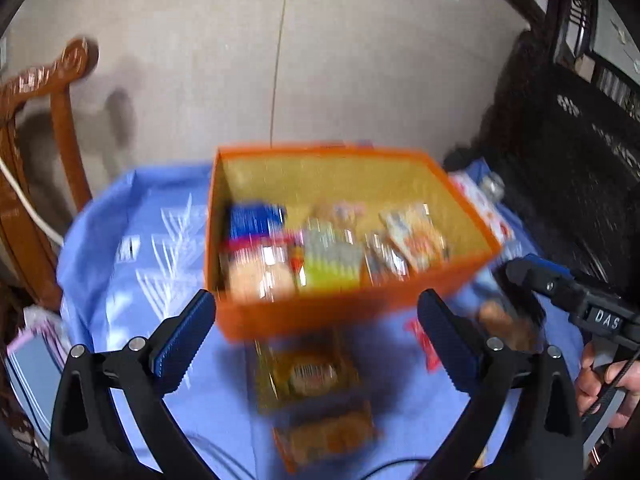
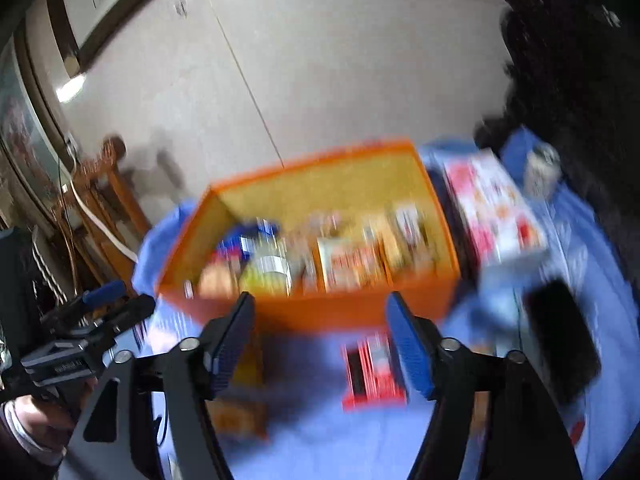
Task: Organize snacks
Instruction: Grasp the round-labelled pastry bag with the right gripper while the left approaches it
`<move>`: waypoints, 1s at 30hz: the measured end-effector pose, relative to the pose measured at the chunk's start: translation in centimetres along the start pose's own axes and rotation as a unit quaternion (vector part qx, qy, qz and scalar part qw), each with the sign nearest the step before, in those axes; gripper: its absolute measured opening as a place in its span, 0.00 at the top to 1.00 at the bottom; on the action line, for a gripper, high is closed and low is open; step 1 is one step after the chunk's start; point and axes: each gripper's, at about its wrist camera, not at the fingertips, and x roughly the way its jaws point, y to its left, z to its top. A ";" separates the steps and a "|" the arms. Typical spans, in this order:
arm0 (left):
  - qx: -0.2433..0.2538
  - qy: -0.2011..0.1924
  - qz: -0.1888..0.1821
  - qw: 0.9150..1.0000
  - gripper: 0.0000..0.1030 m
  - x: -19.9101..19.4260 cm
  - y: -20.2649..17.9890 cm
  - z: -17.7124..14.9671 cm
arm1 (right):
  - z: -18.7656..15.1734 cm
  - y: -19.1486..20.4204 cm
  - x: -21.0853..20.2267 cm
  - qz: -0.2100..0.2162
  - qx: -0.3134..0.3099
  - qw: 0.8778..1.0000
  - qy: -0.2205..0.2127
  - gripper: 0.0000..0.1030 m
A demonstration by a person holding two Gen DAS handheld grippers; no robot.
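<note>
Snacks sit packed along the near wall of an orange box (image 1: 344, 312) that stands toward the far edge of a table draped in a blue cloth (image 1: 132, 240); both views are blurred, so the packets inside cannot be told apart beyond a blue one at the box's left end.

The left gripper (image 1: 316, 336) hangs over the cloth in front of the box with its jaws spread wide and nothing between the pads. A yellowish snack packet (image 1: 308, 372) lies flat on the cloth between and just below its fingers, clear of both, and an orange-toned packet (image 1: 332, 436) lies nearer the table's near edge.

The right gripper (image 2: 320, 344) is likewise parted, a little less widely, and grips nothing. A red packet (image 2: 372, 372) lies on the cloth just beside the inner face of its right finger; contact cannot be told. A white printed carton (image 2: 496, 208) lies at the box's right side, and a dark flat object (image 2: 560, 340) rests near the table's right edge.
</note>
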 end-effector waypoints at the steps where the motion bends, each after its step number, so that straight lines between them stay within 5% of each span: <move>1: 0.001 0.013 -0.003 1.000 0.04 -0.1 -0.1 -1.3 | -1.4 -0.3 -0.1 -0.003 0.004 1.000 0.017 0.25; 5: 0.008 0.054 -0.010 0.998 0.04 -0.7 -0.5 -6.1 | -7.5 -1.4 -0.1 -0.024 0.023 0.994 0.103 0.17; 12: 0.032 0.118 -0.004 0.993 0.04 -1.6 -0.5 -12.4 | -15.3 -2.9 0.8 -0.071 0.108 0.965 0.228 0.13; 27: 0.068 0.134 -0.020 0.988 0.04 -4.1 0.8 -14.8 | -19.0 -2.1 1.8 -0.099 0.164 0.954 0.229 0.10; 30: 0.072 0.134 -0.022 0.988 0.04 -4.2 1.0 -14.8 | -19.2 -1.7 1.6 -0.103 0.161 0.957 0.220 0.17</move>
